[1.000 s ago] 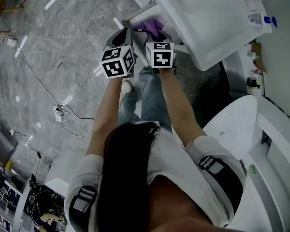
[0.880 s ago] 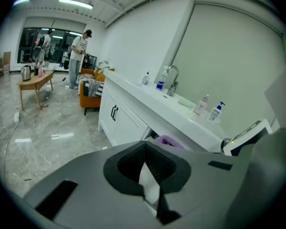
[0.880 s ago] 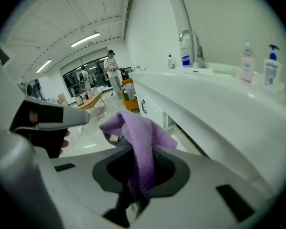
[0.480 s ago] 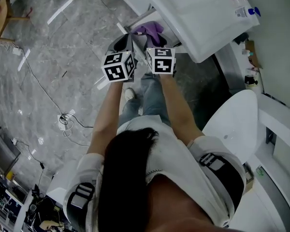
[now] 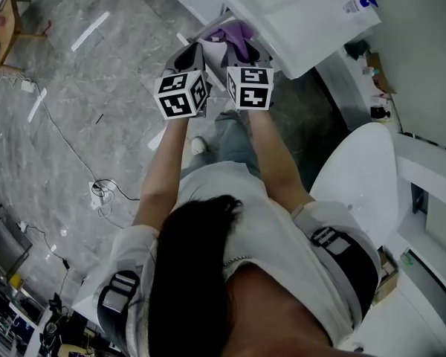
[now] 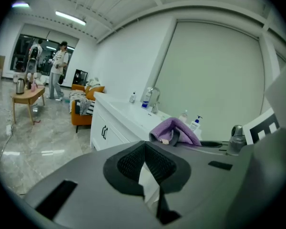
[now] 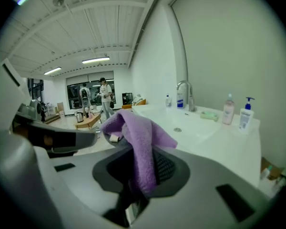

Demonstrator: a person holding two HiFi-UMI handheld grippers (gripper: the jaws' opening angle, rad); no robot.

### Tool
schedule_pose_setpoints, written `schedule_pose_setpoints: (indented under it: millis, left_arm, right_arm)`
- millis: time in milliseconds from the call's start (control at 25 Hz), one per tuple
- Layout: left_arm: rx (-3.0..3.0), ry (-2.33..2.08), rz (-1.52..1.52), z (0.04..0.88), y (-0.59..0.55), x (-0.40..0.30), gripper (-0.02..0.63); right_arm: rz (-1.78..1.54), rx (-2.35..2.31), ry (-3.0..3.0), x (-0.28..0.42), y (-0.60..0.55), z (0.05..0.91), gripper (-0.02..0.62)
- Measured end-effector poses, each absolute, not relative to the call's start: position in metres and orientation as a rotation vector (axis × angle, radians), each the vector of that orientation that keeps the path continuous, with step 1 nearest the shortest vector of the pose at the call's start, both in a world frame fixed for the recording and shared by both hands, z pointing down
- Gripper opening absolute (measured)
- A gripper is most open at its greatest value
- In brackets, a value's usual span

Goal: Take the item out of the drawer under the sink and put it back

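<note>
A purple cloth [image 7: 139, 144] hangs folded over my right gripper [image 7: 144, 178], whose jaws are shut on it. The head view shows the same cloth [image 5: 237, 34] just ahead of that gripper [image 5: 243, 53], at the front edge of the white sink counter [image 5: 297, 21]. My left gripper [image 5: 194, 54] is close beside it on the left. Its dark pads [image 6: 133, 163] meet with nothing between them. From the left gripper view the cloth [image 6: 175, 130] rises just beyond the right gripper's body. I cannot make out the drawer under the sink.
On the counter are a basin [image 7: 183, 128], a faucet [image 7: 183, 88] and pump bottles [image 7: 246, 113]. A white cabinet [image 6: 106, 132] runs on to the left. A white toilet [image 5: 360, 181] stands at the right, cables [image 5: 97, 188] lie on the grey floor. People stand far off [image 6: 57, 68].
Both grippers stay side by side and the cloth stays in the right one. The counter has slid up and out of the head view as the camera shifted.
</note>
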State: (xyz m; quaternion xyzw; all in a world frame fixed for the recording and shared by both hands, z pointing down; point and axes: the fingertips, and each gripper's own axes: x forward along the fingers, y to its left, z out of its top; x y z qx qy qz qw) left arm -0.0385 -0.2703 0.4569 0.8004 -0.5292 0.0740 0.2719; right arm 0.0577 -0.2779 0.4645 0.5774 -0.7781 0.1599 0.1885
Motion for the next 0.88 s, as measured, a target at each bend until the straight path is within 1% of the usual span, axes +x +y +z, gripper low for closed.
schedule_pose_setpoints:
  millis: [520, 880]
  left_arm:
    - [2.339, -1.42, 0.147, 0.405, -0.236, -0.027, 0.003]
    - [2.373, -1.424, 0.113, 0.391, -0.216, -0.027, 0.003]
  right_arm:
    - [0.26, 1.728, -2.274, 0.055, -0.235, 0.393, 0.081]
    - [0.219, 1.743, -2.268, 0.051, -0.215, 0.381, 0.081]
